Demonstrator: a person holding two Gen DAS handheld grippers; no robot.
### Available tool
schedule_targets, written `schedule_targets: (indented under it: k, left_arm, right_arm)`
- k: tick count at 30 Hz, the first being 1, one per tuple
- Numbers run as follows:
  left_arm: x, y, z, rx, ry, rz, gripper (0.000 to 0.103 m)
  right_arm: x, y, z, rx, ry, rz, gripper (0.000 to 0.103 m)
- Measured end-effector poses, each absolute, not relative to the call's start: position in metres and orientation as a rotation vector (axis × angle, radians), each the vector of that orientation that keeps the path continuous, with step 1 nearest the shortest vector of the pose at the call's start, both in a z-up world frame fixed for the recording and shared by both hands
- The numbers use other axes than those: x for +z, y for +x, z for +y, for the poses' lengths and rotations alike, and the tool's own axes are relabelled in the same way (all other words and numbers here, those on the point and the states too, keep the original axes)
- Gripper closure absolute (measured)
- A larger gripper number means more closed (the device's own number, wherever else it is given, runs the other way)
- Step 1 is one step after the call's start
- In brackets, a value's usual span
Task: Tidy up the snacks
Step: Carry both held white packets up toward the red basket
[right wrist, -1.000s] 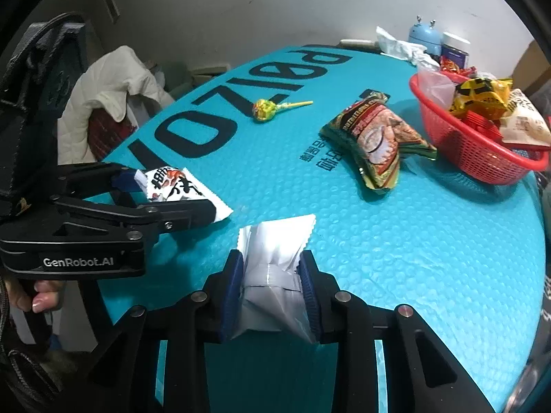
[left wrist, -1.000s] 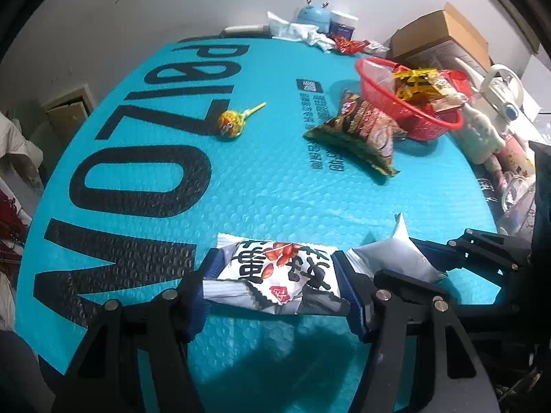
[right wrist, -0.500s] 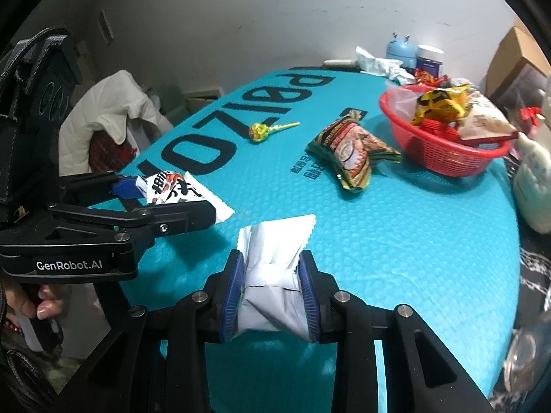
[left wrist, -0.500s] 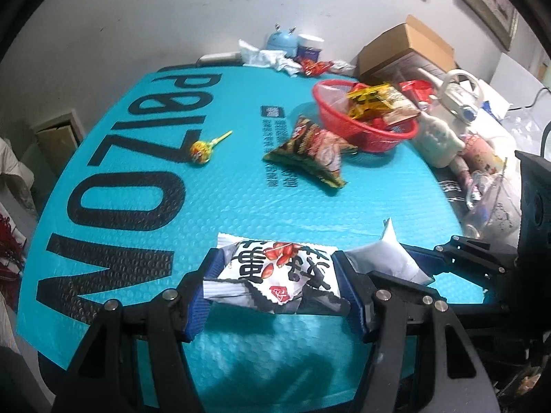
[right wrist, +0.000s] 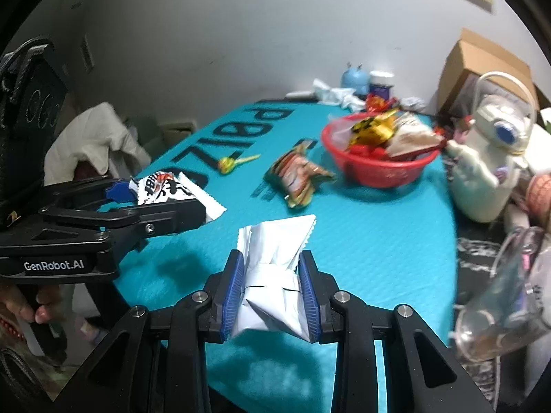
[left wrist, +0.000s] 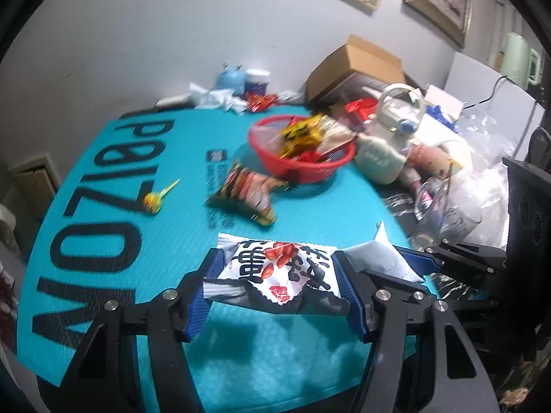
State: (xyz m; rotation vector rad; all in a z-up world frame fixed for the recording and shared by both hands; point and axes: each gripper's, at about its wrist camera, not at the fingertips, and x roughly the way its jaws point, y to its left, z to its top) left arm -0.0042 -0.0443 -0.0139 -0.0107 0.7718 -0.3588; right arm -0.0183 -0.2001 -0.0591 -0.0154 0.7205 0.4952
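My left gripper [left wrist: 279,282] is shut on a white snack packet with black characters and red peanuts [left wrist: 275,272], held sideways above the teal mat [left wrist: 172,227]. My right gripper [right wrist: 272,289] is shut on a plain white packet [right wrist: 275,261], also lifted off the mat. Each gripper shows in the other's view: the left gripper [right wrist: 137,203] with its printed packet [right wrist: 165,189] at the left, the white packet [left wrist: 378,254] at the right. A red basket [left wrist: 303,168] [right wrist: 378,168] holding several snacks stands farther back. A dark chip bag [left wrist: 244,192] [right wrist: 296,175] and a lollipop [left wrist: 155,199] [right wrist: 230,163] lie on the mat.
A white jug [left wrist: 382,158] [right wrist: 482,179] stands right of the basket, with clear plastic wrapping [left wrist: 447,203] beside it. A cardboard box [left wrist: 358,65], a blue toy [left wrist: 230,77] and tissues sit at the back by the wall. A hand [right wrist: 31,306] grips the left handle.
Both grippers have risen and moved toward the basket with their packets still held; the basket and chip bag now sit lower and nearer the centre of both views.
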Motion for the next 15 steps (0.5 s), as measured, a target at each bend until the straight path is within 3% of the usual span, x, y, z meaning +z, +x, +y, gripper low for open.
schedule_targets:
  k: [15]
  left_arm:
    - [0.035, 0.025, -0.089, -0.460, 0.042, 0.649, 0.040]
  right_arm:
    - [-0.013, -0.007, -0.243, 0.380, -0.004, 0.607, 0.071]
